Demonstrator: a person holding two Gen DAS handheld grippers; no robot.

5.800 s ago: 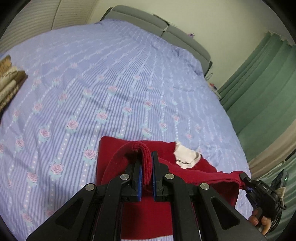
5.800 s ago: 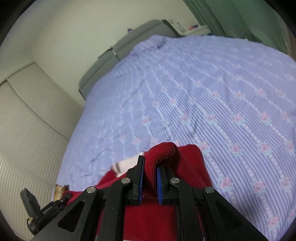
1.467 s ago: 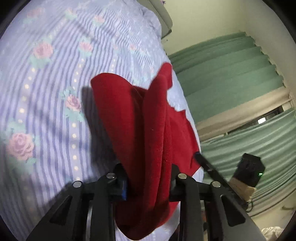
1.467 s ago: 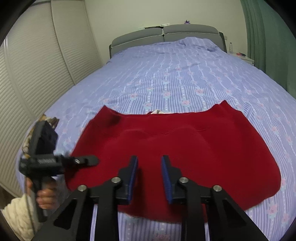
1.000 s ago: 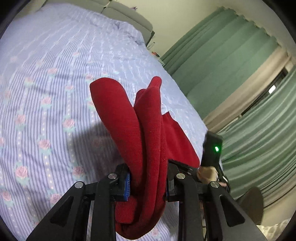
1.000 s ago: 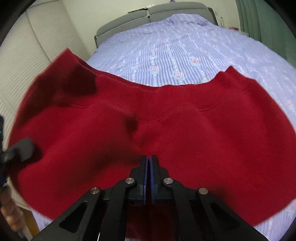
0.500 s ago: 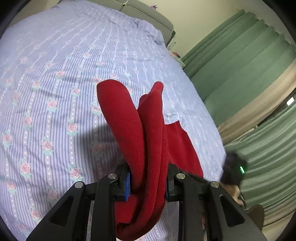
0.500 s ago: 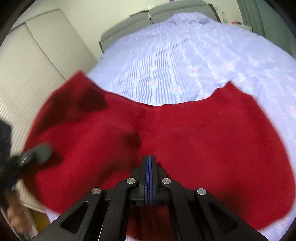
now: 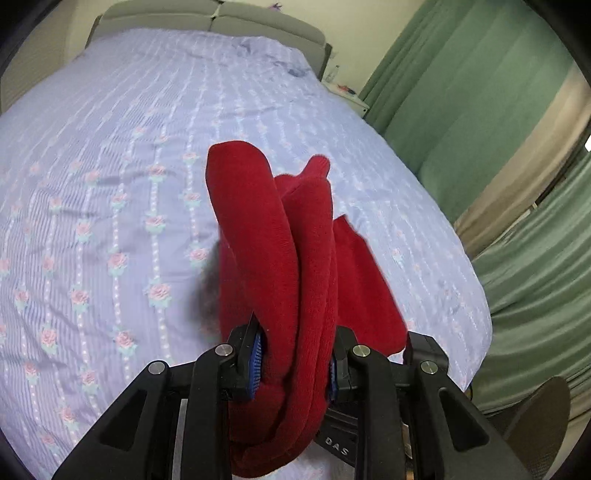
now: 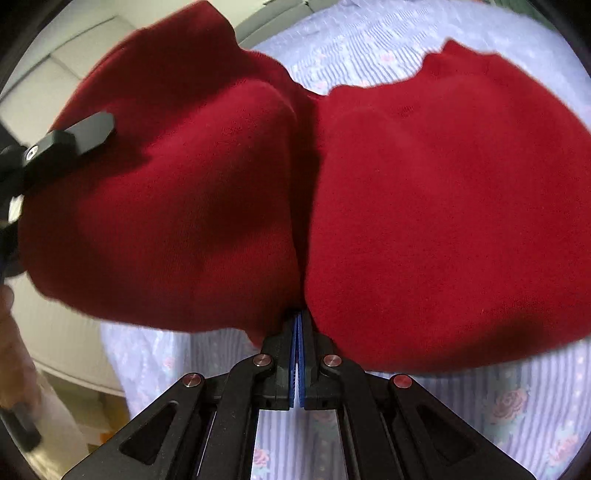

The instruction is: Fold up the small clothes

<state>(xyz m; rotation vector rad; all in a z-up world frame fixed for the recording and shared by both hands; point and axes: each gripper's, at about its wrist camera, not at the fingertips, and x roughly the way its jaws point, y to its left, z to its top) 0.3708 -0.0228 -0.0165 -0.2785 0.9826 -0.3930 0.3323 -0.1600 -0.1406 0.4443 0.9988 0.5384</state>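
A red knit garment hangs bunched in thick folds between the pads of my left gripper, which is shut on it above the bed. In the right wrist view the same red garment fills most of the picture, with a deep crease down its middle that ends at my right gripper. That gripper's blue pads are pressed together, pinching the garment's near edge. The left gripper's fingers hold the garment's left side, which stands higher than the right. Beneath it, the garment's underside is hidden.
A lilac striped bed cover with pink roses spreads under everything, ending at a grey headboard. Green curtains hang along the bed's right side. A hand shows at the left edge of the right wrist view.
The left gripper has carried its bunch of garment up and across the bed. In the right wrist view the cloth has come closer and creased down the middle, its left half raised.
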